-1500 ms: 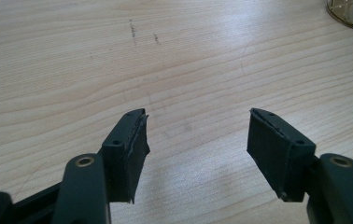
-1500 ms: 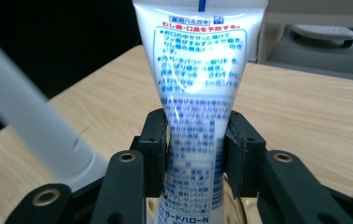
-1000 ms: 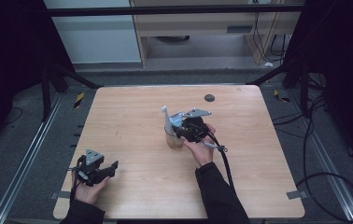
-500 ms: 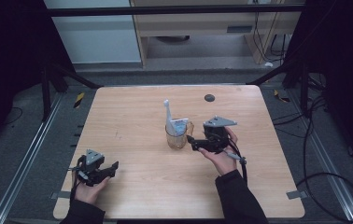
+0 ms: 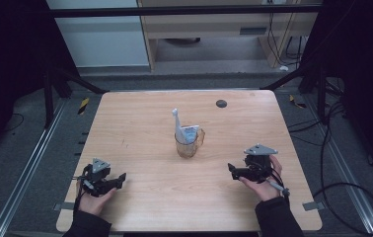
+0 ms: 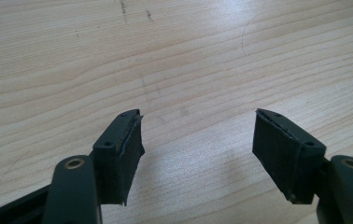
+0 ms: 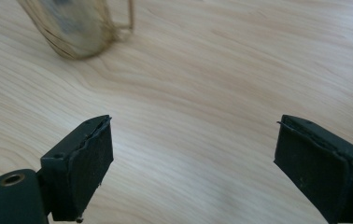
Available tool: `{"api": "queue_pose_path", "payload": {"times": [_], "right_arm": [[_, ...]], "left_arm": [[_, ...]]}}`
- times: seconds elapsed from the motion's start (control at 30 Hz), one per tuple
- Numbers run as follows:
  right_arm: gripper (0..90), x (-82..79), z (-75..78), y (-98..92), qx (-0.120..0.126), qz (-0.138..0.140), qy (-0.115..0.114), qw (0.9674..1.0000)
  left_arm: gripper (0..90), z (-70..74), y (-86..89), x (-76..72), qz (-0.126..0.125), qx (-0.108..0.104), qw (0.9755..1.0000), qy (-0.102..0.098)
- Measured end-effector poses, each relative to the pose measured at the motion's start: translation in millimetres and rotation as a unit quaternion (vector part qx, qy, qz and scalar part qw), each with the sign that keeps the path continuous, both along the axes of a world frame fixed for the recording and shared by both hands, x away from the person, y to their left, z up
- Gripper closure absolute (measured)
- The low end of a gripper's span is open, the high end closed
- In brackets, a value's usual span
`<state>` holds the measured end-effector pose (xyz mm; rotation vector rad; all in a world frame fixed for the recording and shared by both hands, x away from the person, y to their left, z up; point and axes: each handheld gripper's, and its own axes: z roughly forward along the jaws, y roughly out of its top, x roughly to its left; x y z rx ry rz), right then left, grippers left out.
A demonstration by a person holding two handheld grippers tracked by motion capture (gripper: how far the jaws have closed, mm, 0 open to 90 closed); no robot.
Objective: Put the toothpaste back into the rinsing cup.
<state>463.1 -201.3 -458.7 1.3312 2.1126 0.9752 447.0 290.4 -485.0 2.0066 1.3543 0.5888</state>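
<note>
Both grippers sit low over the wooden tabletop (image 5: 140, 128) with their jaws spread and nothing between them: the left gripper (image 5: 121, 176) near the front left corner, held in the left hand (image 5: 94, 197), and the right gripper (image 5: 231, 169) toward the front right, held in the right hand (image 5: 262, 185). A clear glass mug (image 5: 188, 143) stands upright at the middle of the tabletop, well apart from both, with a white tube (image 5: 180, 127) leaning up out of it; the mug's blurred base shows at the upper left of the right gripper view, with bare wood between it and the jaws. A small dark round spot (image 5: 221, 103) lies near the far edge, and black cables (image 5: 332, 148) trail over the grey floor (image 5: 31, 143) beside the right edge.
</note>
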Motion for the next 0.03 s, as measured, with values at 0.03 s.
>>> {"api": "queue_pose_path", "payload": {"times": [0.03], "right_arm": [[11.0, -2.2, -1.2, -4.1, 0.001, -0.005, 0.006, 1.0]], "left_arm": [[31.4, -0.3, 0.0, 0.0, 0.0, 0.001, 1.0, 0.0]]}}
